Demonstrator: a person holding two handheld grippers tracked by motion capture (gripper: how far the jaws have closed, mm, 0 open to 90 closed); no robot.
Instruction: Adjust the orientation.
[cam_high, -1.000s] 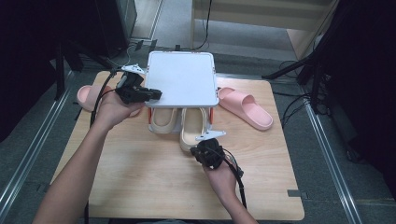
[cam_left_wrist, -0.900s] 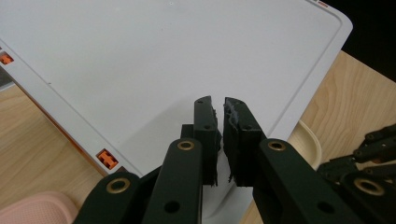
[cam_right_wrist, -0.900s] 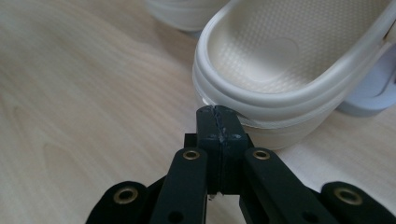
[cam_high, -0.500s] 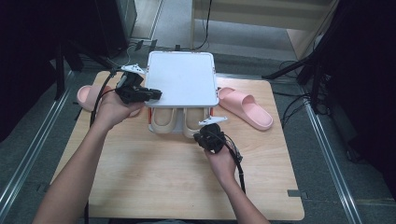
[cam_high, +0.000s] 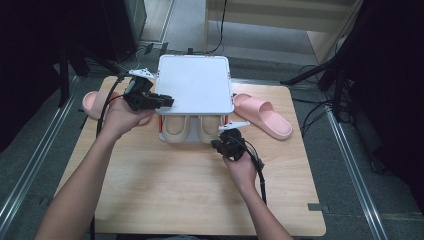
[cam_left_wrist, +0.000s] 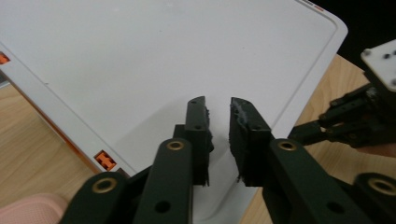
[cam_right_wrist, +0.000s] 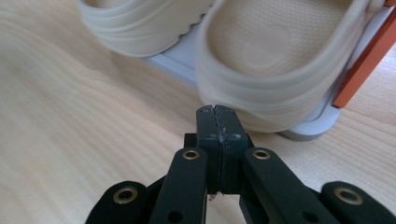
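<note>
Wooden table (cam_high: 165, 195) fills the middle of the high view. White two-level rack (cam_high: 195, 90) stands on it toward 12 o'clock, flat top shelf bare. Two pink slippers on the tabletop: one (cam_high: 263, 115) at 3 o'clock of the rack, one (cam_high: 94, 102) at 9 o'clock, partly behind the left hand. Pair of beige slippers (cam_high: 190, 129) on the lower shelf, heels facing 6 o'clock (side by side, touching).

Left gripper (cam_left_wrist: 218, 122) over the rack's top at its 9 o'clock edge; jaws have just been opening, a narrow gap, nothing between them. Right gripper (cam_right_wrist: 217, 122) at 6 o'clock of the right-hand beige slipper (cam_right_wrist: 285, 60), jaws pressed together, tips just at its heel; whether they touch it I cannot tell.
</note>
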